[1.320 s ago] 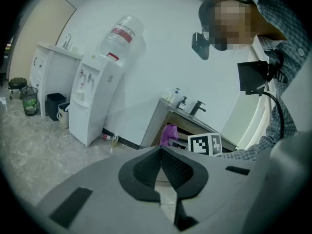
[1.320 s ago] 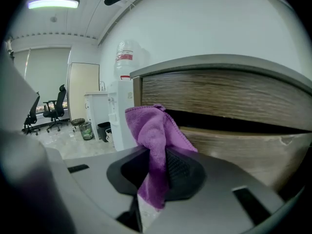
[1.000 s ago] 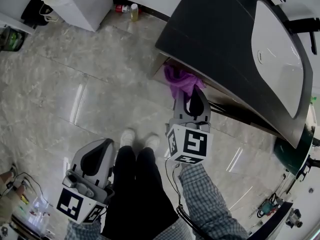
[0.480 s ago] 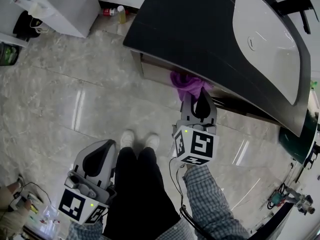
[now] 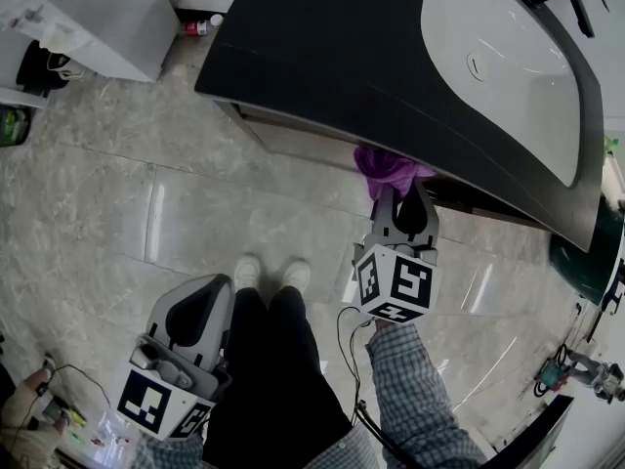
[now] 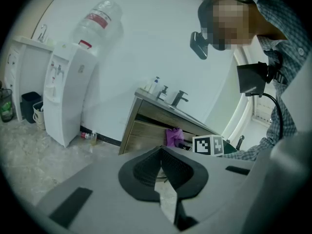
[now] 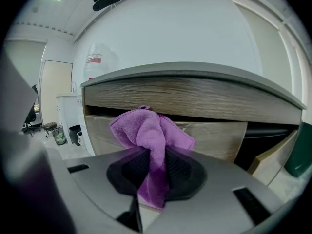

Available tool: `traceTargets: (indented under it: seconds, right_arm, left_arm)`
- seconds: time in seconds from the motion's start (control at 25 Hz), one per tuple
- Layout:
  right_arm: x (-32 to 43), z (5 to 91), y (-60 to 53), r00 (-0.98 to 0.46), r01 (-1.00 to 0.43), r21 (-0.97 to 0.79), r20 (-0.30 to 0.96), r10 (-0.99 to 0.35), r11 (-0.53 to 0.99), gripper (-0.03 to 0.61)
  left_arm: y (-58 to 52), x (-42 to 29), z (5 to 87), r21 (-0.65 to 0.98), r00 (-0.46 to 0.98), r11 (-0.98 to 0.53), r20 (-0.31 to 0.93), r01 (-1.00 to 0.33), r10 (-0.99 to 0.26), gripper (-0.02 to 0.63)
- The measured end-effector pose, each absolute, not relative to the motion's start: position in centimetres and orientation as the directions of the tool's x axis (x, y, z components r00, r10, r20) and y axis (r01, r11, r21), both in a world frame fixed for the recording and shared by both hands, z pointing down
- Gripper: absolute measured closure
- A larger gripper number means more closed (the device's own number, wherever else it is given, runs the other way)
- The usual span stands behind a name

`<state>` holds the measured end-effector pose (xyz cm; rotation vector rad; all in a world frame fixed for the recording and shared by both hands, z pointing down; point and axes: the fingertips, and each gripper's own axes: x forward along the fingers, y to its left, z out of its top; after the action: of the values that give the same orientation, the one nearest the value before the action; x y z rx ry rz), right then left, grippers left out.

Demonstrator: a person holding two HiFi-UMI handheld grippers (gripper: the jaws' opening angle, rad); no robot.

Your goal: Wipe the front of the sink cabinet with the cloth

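A purple cloth is pinched in my right gripper, which is shut on it and held up against the wood-grain front of the sink cabinet. In the right gripper view the cloth bunches out of the jaws, just in front of the drawer panel below the counter edge. The cabinet's dark counter carries a white basin. My left gripper hangs low at the left beside the person's legs, shut with nothing in it. From the left gripper view the cabinet and cloth lie ahead.
A white water dispenser stands left of the cabinet, with a small bottle on the floor by the wall. A dark green bin sits right of the cabinet. The person's white shoes are on the marble floor.
My right gripper has carried the cloth rightward along the cabinet front, away from its left corner. The head view has shifted with it. The left gripper has stayed put.
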<state>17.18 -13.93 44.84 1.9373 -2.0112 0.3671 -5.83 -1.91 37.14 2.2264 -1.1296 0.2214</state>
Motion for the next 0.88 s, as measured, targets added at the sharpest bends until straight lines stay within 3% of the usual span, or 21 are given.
traceTargets:
  seconds: [0.88]
  right_arm:
    - [29.6,45.9,-11.4,0.238,-0.971,0.074,0.396,-0.887,-0.228,0.502]
  left_arm:
    - [-1.0,-1.6,38.0,0.458,0.671,-0.495,0.427,-0.738,-0.606,0.603]
